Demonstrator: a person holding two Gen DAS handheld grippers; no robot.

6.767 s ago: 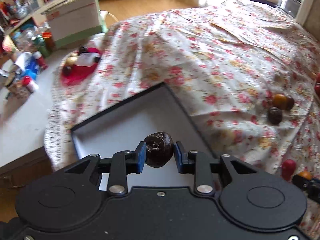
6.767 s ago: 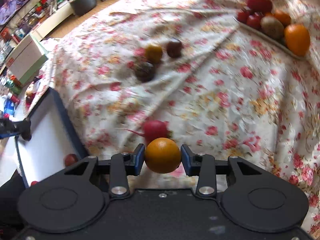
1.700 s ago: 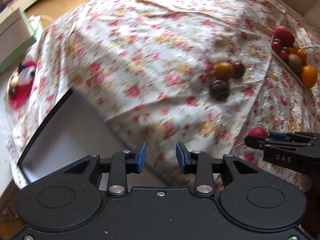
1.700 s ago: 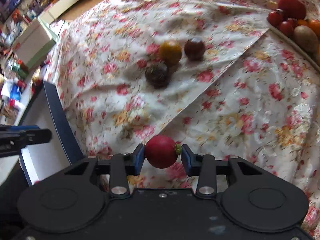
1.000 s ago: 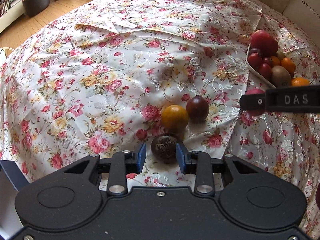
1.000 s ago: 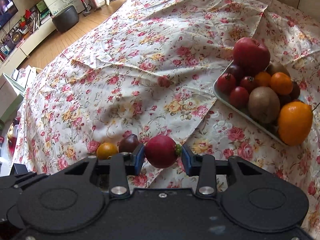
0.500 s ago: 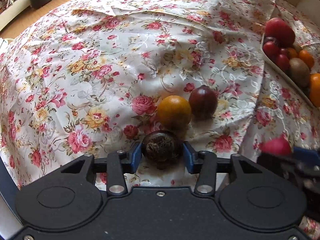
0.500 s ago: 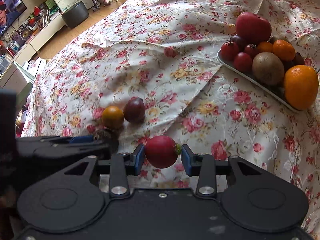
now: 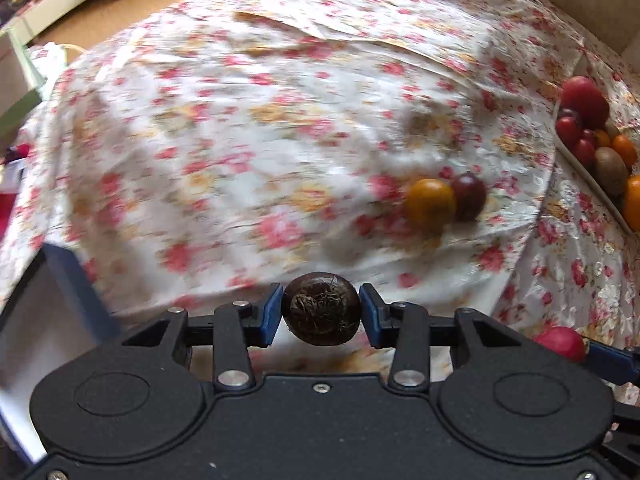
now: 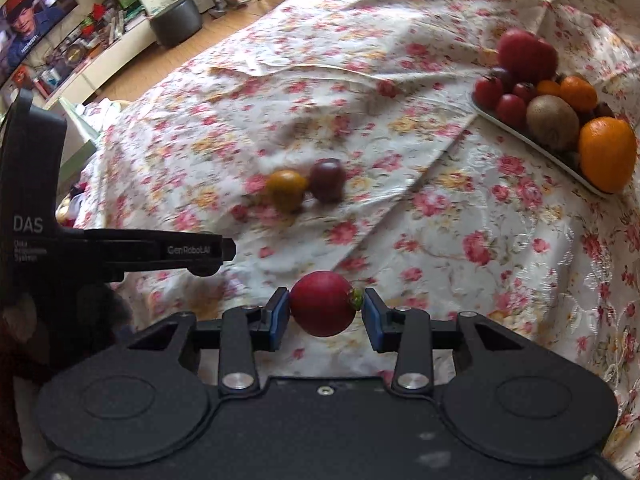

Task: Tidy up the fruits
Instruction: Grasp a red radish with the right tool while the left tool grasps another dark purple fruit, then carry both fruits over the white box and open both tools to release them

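Note:
My left gripper (image 9: 320,310) is shut on a dark brown wrinkled fruit (image 9: 320,308) and holds it above the floral cloth. My right gripper (image 10: 323,304) is shut on a red round fruit (image 10: 322,303), which also shows in the left wrist view (image 9: 560,343). An orange-yellow fruit (image 9: 429,205) and a dark purple fruit (image 9: 468,196) lie side by side on the cloth; they also show in the right wrist view as the orange-yellow fruit (image 10: 286,191) and the purple fruit (image 10: 328,180). A white box with a dark blue rim (image 9: 80,280) is at the lower left.
A white plate (image 10: 520,130) at the far right holds several fruits: a red apple, small tomatoes, a kiwi and oranges. The left gripper's body (image 10: 120,250) crosses the right wrist view at left. A floor, shelves and a screen lie beyond the cloth.
My left gripper closed on the dark brown fruit, lifted it off the cloth and swung left toward the box. My right gripper kept hold of the red fruit.

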